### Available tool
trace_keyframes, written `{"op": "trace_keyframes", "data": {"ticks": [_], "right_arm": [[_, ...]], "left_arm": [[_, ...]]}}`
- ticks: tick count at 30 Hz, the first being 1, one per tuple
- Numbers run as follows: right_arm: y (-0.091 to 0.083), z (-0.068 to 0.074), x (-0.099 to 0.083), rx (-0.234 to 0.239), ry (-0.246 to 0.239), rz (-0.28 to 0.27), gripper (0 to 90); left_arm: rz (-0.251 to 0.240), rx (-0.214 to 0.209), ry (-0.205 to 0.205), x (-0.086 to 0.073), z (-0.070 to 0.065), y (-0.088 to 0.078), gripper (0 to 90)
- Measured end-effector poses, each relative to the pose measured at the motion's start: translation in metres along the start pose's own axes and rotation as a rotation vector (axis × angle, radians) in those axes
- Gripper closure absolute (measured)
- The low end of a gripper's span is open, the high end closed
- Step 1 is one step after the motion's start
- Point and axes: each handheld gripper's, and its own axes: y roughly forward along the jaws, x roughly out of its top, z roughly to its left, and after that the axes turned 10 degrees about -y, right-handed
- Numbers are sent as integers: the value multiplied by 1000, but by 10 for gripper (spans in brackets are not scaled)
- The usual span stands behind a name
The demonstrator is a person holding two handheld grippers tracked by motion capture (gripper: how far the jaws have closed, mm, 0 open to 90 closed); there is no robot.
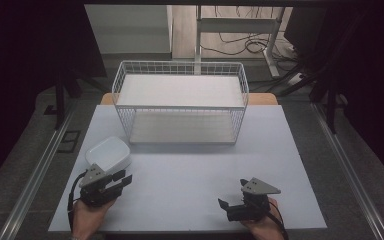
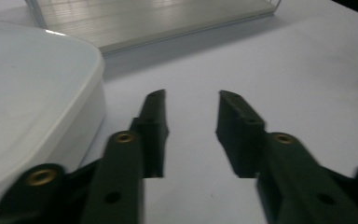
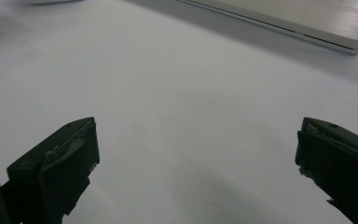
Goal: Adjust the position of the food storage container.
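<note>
Room: I see dark curtains (image 1: 25, 45) left and right | floor (image 1: 15, 165): grey carpet | desk frame (image 1: 240, 30), cables (image 1: 240, 45) upper centre | light: dim

We see 2 black two-jaw grippers, the left gripper (image 1: 122, 179) and the right gripper (image 1: 225, 205), each topped by a grey three-cornered plate. Brass-coloured rivets stud the left one's arms, and black cables trail from both.

White container (image 2: 32, 107) cut off by left gripper view's left edge.
</note>
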Motion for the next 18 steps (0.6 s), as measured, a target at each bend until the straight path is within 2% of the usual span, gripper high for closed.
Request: {"op": "trace_keyframes", "data": {"ticks": [4,6,13,18], "right_arm": [[0,-1,0,-1,6,4,0],[0,-1,0,-3,8,5,0],[0,-2,0,-12,4,9,0],[0,-2,-1,-12,2,14,0]], "left_arm": [[4,15,-4,8,8,1,851],[-1,30,1,13,13,1,896],[-23,96,-10,33,34,4,898],[-37,145,-39,44,57,9,898]]}}
